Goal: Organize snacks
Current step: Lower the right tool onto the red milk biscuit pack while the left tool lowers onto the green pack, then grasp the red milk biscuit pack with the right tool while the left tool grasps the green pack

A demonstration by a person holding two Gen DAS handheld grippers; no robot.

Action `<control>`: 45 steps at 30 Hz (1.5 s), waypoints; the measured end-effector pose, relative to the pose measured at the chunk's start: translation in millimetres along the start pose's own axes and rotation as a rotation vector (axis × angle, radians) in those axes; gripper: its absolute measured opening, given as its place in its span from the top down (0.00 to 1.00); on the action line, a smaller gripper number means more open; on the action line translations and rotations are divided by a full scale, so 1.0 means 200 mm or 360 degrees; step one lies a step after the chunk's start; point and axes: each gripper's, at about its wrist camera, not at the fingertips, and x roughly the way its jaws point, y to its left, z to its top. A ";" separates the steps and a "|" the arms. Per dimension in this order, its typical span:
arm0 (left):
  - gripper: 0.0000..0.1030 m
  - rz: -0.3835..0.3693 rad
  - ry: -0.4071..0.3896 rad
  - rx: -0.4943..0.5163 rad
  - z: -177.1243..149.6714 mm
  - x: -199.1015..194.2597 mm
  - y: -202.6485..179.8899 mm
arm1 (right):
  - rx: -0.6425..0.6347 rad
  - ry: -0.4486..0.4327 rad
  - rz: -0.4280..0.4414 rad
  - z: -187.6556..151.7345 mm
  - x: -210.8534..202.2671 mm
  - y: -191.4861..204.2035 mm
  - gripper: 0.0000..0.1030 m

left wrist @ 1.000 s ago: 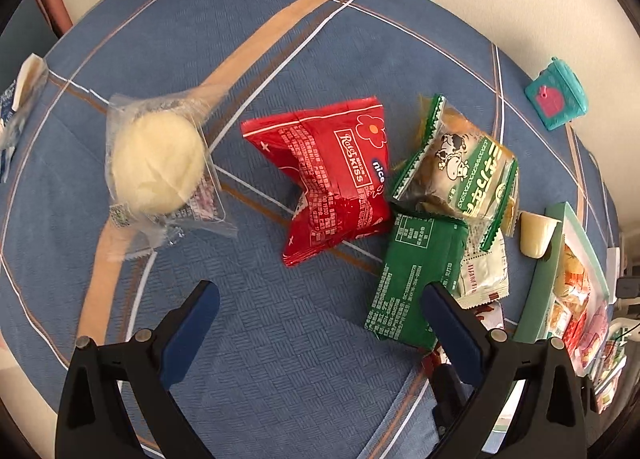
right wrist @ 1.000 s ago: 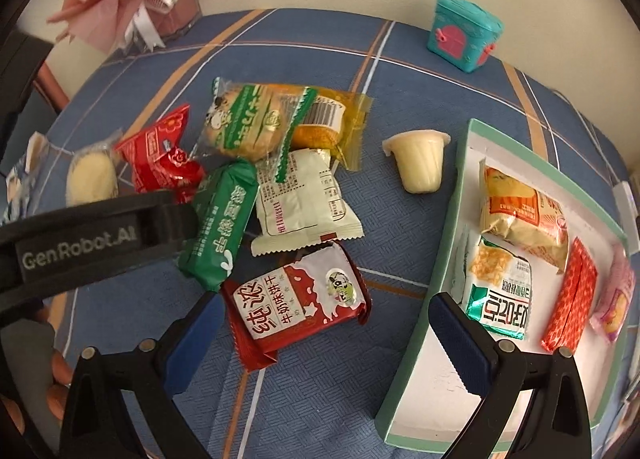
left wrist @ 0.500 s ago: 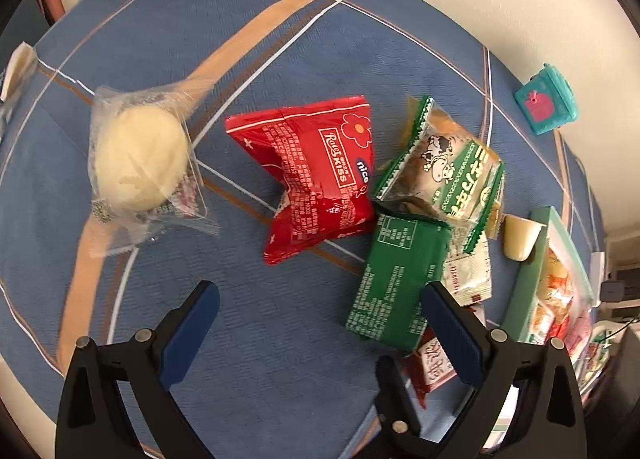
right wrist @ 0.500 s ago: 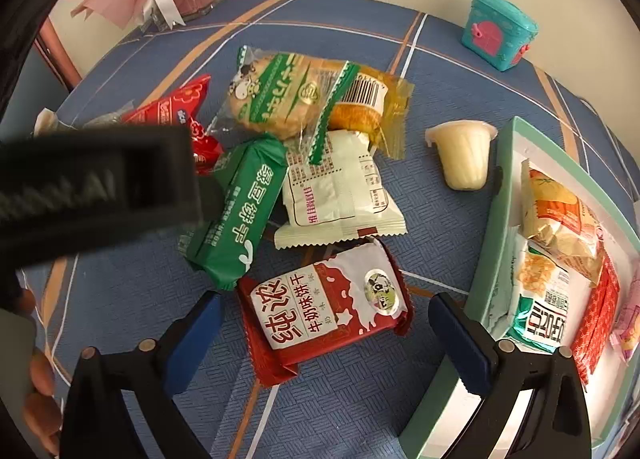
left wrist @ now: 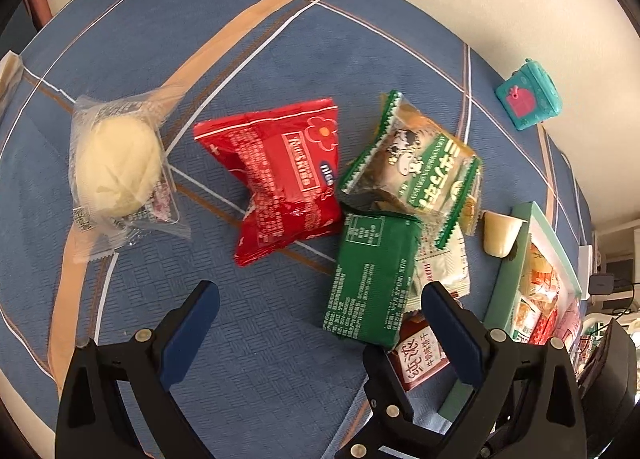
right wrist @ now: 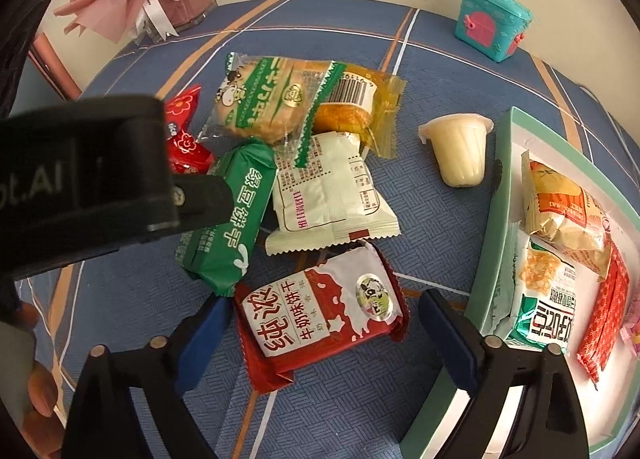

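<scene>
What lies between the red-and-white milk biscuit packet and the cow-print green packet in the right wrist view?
In the right wrist view, a cream-white packet lies between the red-and-white milk biscuit packet and the cow-print green packet.

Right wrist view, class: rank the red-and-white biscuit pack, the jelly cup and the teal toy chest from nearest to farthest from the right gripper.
1. Red-and-white biscuit pack, between the closing jaws.
2. Jelly cup, mid-table, beside the tray.
3. Teal toy chest, far edge by the wall.

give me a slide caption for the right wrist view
Right gripper closing around a red-and-white biscuit packet beside the green snack tray.
</scene>
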 end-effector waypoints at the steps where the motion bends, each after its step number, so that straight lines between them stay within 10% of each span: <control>1: 0.02 -0.0006 -0.0003 0.0005 0.00 0.00 -0.01 | 0.0009 -0.0001 0.0005 0.00 0.00 0.00 0.11; 12: 0.05 -0.0064 -0.0020 0.0025 0.01 0.04 -0.11 | 0.0060 0.0006 0.0049 0.02 -0.05 -0.08 0.22; 28: 0.50 -0.0106 0.0016 0.0060 -0.01 0.18 -0.25 | 0.0053 0.0011 0.0059 0.02 -0.05 -0.11 0.22; 45: 0.57 -0.0084 -0.0010 0.0009 0.01 0.14 -0.17 | 0.0061 0.0022 0.0042 0.02 -0.06 -0.11 0.29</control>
